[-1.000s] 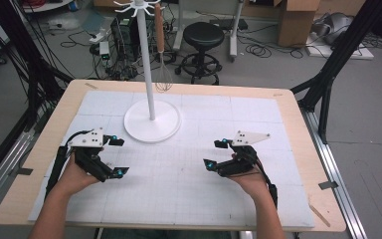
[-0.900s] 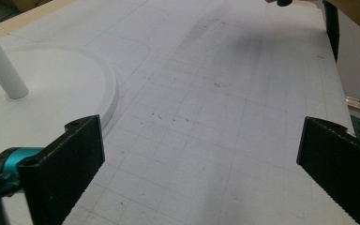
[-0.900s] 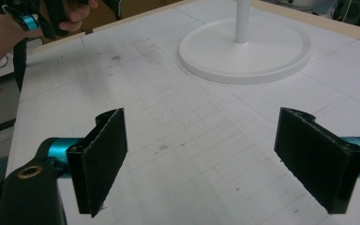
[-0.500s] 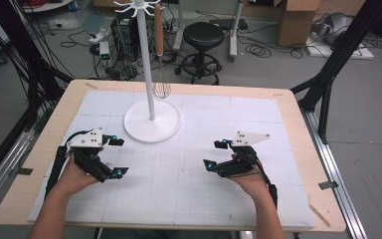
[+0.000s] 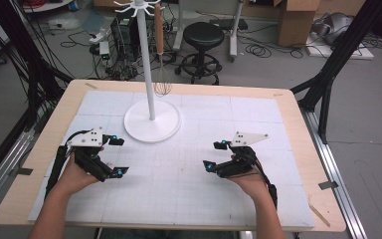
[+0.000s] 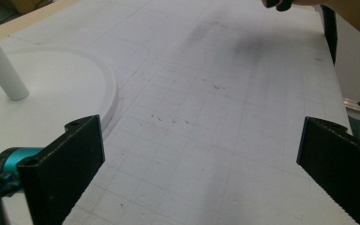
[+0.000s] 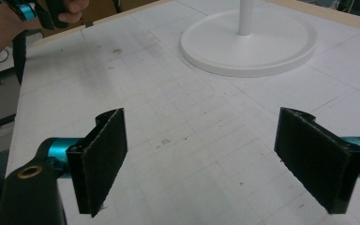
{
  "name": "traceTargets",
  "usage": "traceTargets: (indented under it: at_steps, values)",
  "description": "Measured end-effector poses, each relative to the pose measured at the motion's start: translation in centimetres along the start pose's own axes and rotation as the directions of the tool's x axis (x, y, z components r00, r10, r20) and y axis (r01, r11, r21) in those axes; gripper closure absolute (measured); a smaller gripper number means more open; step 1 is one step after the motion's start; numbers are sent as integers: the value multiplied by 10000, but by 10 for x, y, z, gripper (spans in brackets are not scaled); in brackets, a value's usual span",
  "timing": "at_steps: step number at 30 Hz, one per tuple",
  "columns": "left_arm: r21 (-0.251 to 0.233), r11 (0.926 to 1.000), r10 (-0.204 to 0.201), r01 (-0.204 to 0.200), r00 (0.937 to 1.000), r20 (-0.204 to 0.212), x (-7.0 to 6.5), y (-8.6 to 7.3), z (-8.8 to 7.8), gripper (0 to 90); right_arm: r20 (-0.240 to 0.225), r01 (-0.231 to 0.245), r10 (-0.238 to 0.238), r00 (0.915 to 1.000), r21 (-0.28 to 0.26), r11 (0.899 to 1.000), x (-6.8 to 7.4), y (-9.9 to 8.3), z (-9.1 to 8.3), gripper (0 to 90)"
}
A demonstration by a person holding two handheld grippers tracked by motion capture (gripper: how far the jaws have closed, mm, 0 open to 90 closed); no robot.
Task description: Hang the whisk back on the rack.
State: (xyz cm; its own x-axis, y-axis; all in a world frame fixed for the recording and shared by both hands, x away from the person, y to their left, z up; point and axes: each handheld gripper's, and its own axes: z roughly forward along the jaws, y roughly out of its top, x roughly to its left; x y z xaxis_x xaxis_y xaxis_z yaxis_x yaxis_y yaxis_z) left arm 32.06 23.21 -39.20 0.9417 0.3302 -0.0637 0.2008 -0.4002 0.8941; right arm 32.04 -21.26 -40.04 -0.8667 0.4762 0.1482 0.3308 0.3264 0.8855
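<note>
From above, the whisk (image 5: 162, 82) hangs upright off the white stand (image 5: 151, 121) at the worktop's (image 5: 298, 124) far side, ahead of my left gripper (image 5: 118, 156) — the nearer one. Along my left jaws, spread and empty, the stand base (image 6: 65, 93) lies up-left; along my right jaws — wide apart, empty — it sits ahead, up-right (image 7: 248, 44).

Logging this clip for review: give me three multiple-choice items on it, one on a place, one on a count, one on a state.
1. Where does the whisk hang?
A. From the white stand
B. From the stool
C. From the left gripper

2. How many things hang on the stand?
A. None
B. One
C. Three

3. How do the right gripper's jaws stand?
A. Shut on the whisk
B. Shut, empty
C. Open, empty

Key: 1 A, the whisk's handle hangs from the stand's top hooks. 2 B, the whisk alone hangs there. 3 C, bare mat shows between the jaws in the right gripper view.
</note>
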Motion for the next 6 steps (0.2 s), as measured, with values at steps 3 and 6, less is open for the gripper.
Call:
traceTargets:
  at_steps: [3,6]
  values:
    - [11,10000,-11,11,10000,-14,-1,0,1,16,-7,9,-9,10000,-18,10000,0,0,0,166]
    - [18,10000,32,-32,10000,-6,0,1,1,16,-36,46,-46,10000,-42,10000,1,1,-1,165]
